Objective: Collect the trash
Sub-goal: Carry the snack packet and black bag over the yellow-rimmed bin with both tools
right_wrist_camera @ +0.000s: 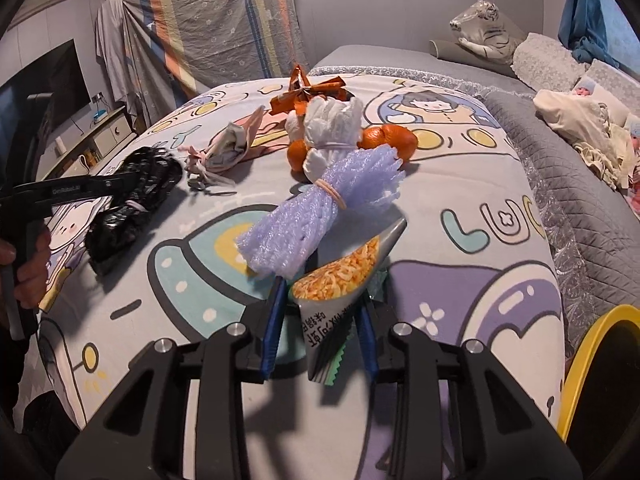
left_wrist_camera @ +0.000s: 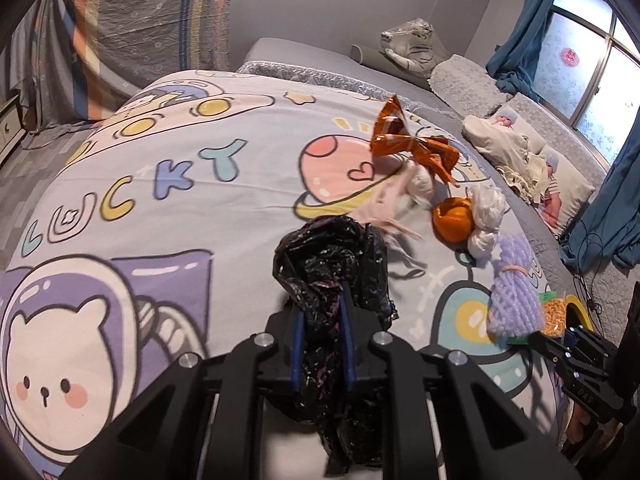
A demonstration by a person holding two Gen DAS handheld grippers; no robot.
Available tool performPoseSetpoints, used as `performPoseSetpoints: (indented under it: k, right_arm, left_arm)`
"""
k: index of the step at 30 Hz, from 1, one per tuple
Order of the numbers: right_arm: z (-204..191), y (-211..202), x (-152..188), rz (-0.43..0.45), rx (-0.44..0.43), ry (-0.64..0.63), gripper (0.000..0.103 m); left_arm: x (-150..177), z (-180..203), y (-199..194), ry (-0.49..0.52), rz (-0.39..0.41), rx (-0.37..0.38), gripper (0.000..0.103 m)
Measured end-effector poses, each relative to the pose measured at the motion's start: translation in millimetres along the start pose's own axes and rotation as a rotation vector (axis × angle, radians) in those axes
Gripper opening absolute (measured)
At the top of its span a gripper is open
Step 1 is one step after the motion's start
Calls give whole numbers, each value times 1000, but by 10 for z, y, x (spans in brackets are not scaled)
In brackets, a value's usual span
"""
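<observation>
Left gripper (left_wrist_camera: 322, 320) clamps tight on the black plastic bag (left_wrist_camera: 332, 264) over the bedspread (left_wrist_camera: 160, 208); right gripper (right_wrist_camera: 322, 320) pinches the snack packet (right_wrist_camera: 336, 280) near the bed's edge. Beyond, purple foam netting (right_wrist_camera: 320, 208), orange peel (right_wrist_camera: 386, 138) mid-bed.

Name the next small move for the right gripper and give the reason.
Probably lift and carry it right to the yellow-rimmed bin: the right gripper is shut on the silver snack packet printed with orange shrimp, and the purple foam net sleeve lies close ahead.
</observation>
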State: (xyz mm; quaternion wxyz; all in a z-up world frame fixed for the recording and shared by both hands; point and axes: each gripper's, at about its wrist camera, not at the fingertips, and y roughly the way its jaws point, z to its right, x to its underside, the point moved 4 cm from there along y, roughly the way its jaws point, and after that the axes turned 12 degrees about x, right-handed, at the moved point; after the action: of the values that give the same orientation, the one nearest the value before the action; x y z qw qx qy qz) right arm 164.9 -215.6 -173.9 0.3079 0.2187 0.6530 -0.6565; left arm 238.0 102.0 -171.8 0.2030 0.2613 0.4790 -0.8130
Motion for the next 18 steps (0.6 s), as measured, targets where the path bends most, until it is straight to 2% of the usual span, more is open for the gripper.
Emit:
performPoseSetpoints:
  k: [9,18]
  right_arm:
    - [159,-78,27,-3,29,23,31]
    - [375,-216,116,14,87,48,32]
  left_arm:
    - [31,-257,-364,-49,70,-42,14]
    - [-33,-254,-586,-48,119,-52,14]
